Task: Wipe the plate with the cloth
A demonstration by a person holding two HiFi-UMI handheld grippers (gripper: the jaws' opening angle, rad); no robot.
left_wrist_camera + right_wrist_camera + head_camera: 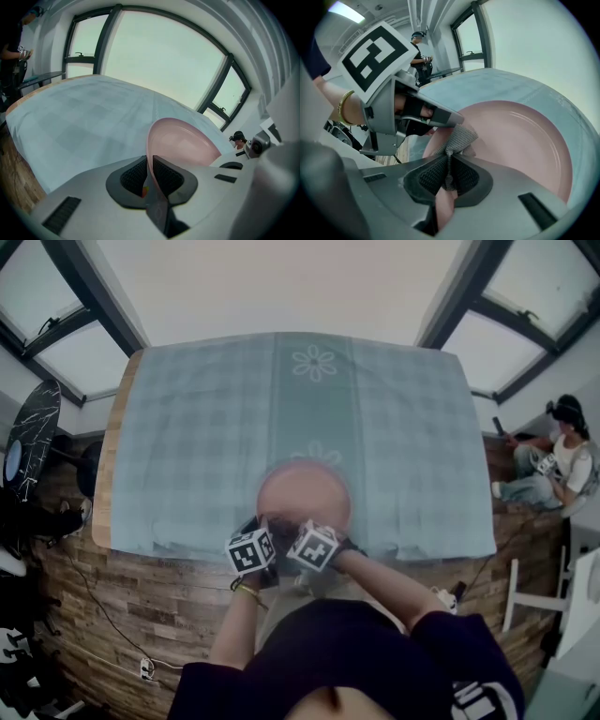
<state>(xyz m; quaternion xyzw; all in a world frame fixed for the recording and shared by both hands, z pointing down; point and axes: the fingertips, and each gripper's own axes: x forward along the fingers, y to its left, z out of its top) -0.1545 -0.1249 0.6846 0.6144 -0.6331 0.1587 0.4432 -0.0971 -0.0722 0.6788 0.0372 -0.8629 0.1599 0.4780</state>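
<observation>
I see the pale blue checked tablecloth (187,446) covering the wooden table. On it, close to the edge nearest me, is the round pink plate (309,488). The head view is soft here, so I can't be sure whether the plate lies flat or is tipped up off the fabric.

My left gripper (149,176) has its jaws clamped on the plate's near rim, which runs edge-on between the pads. My right gripper (449,176) is closed on the small grey knitted cloth (459,138). The bunched end of the cloth pokes out past the pads and sits on the plate's face, just beside the left gripper's tip.

The relation I'm working from is that almost all of the plate's open face lies ahead of the cloth and off to the right, away from the holding gripper. I judge the next stroke should sweep outward that way, keeping clear of the left jaws.
</observation>
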